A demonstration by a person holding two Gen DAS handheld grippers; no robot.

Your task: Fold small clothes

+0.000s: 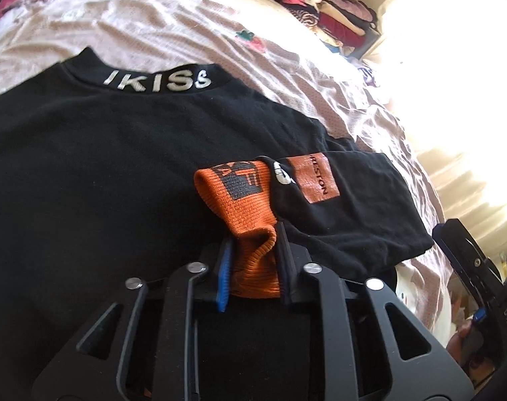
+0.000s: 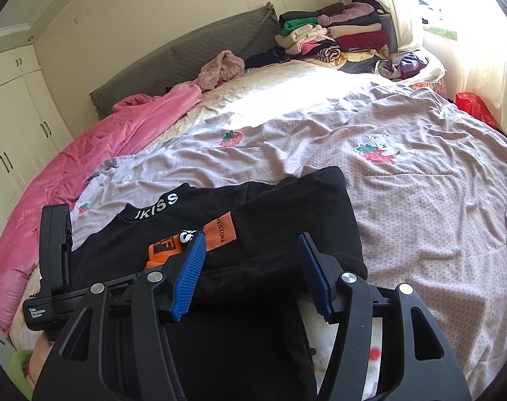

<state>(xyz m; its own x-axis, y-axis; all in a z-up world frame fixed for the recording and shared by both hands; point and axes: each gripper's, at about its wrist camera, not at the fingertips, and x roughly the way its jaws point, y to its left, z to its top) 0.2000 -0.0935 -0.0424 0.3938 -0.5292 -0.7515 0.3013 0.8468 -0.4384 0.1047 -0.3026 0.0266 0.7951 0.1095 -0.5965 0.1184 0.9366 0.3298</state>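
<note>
A black sweatshirt (image 1: 103, 173) with white "IKISS" lettering on the collar lies flat on the bed; it also shows in the right wrist view (image 2: 280, 214). Its right sleeve, with an orange patch (image 1: 317, 178), is folded in across the body. My left gripper (image 1: 253, 240) is shut on the sleeve's orange ribbed cuff (image 1: 246, 200), holding it over the chest. My right gripper (image 2: 251, 244) is open and empty, hovering just above the sweatshirt's lower right part. The left gripper's body (image 2: 56, 250) shows at the left of the right wrist view.
The bed has a mauve strawberry-print cover (image 2: 420, 183). A pink blanket (image 2: 86, 153) lies along the left. A stack of folded clothes (image 2: 337, 33) sits at the head of the bed near the bright window. A red bag (image 2: 475, 107) is at the right edge.
</note>
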